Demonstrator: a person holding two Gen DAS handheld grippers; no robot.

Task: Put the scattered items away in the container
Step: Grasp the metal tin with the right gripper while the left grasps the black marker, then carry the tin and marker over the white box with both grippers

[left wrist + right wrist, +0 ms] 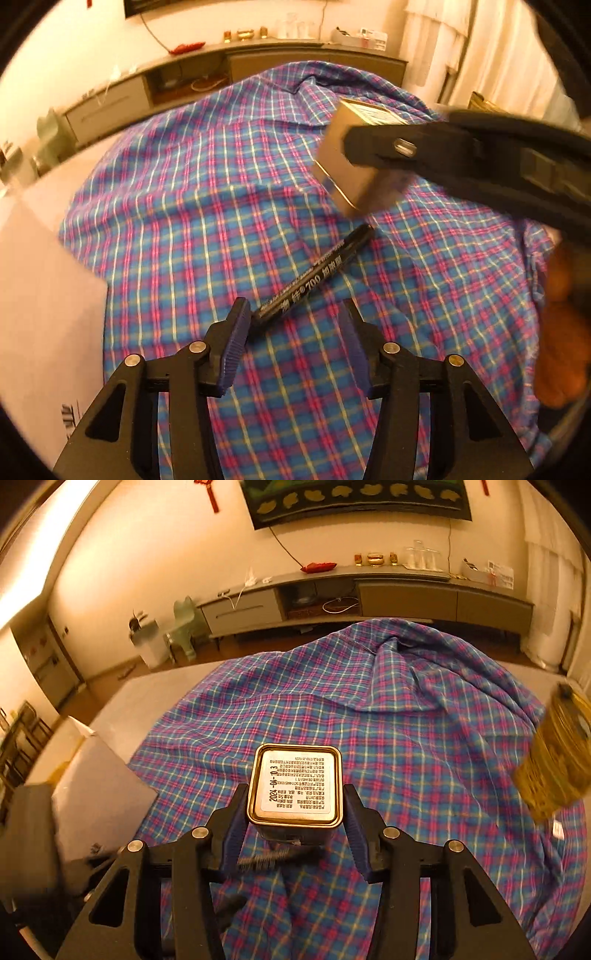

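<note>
**Tin gripped, marker waiting between open jaws**

The square tin (pixel 294 788) could slip — the right gripper (pixel 295 821) pinches only its smooth lower walls, so a quick swing toward the container might twist it loose. The left gripper (pixel 293 343) stands wide apart, holding nothing; closing carelessly could catch the plaid cloth (pixel 177 206) or roll the marker away. The black marker (pixel 314 275) lies on that cloth, its near end just beside the left pad, with the raised tin beyond its far end.
</note>
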